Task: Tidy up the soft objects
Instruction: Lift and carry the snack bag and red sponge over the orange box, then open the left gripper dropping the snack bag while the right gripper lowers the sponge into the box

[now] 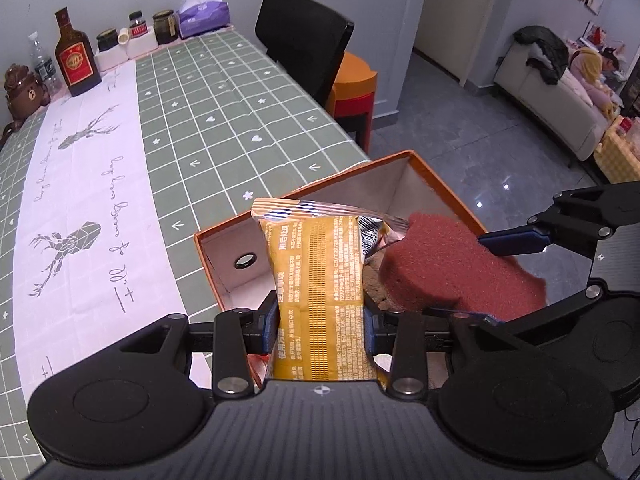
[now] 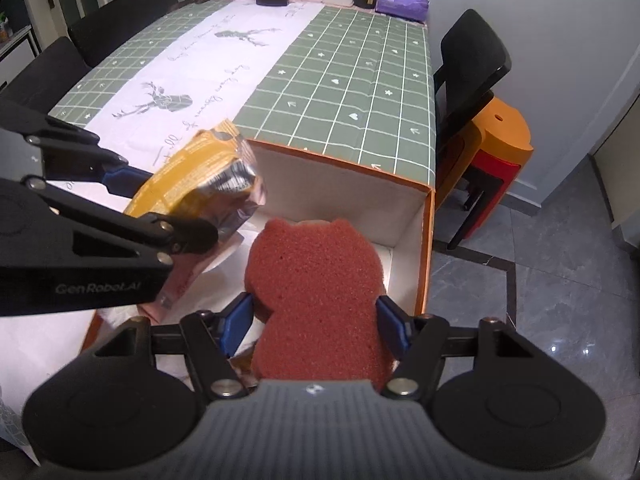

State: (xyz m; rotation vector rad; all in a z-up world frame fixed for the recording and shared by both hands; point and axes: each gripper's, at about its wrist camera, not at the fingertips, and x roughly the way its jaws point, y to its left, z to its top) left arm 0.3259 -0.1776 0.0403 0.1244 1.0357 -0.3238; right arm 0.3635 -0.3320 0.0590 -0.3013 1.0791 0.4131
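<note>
My left gripper (image 1: 322, 326) is shut on a yellow foil packet (image 1: 318, 280) and holds it over the open orange box (image 1: 224, 276). My right gripper (image 2: 316, 324) is shut on a dark red bear-shaped sponge (image 2: 316, 280), held over the same box (image 2: 424, 252) beside the packet (image 2: 200, 176). The sponge also shows at the right of the left wrist view (image 1: 452, 268), pinched by the right gripper's blue fingers (image 1: 516, 240). The left gripper shows at the left of the right wrist view (image 2: 160, 200). The box sits at the near corner of the table.
The table has a green checked cloth (image 1: 224, 112) with a white runner. At its far end stand a brown bottle (image 1: 76, 56), jars (image 1: 165, 26), a purple tissue pack (image 1: 203, 14) and a bear figure (image 1: 24, 88). A black chair (image 2: 468, 64) and orange stools (image 2: 500, 140) stand beside it.
</note>
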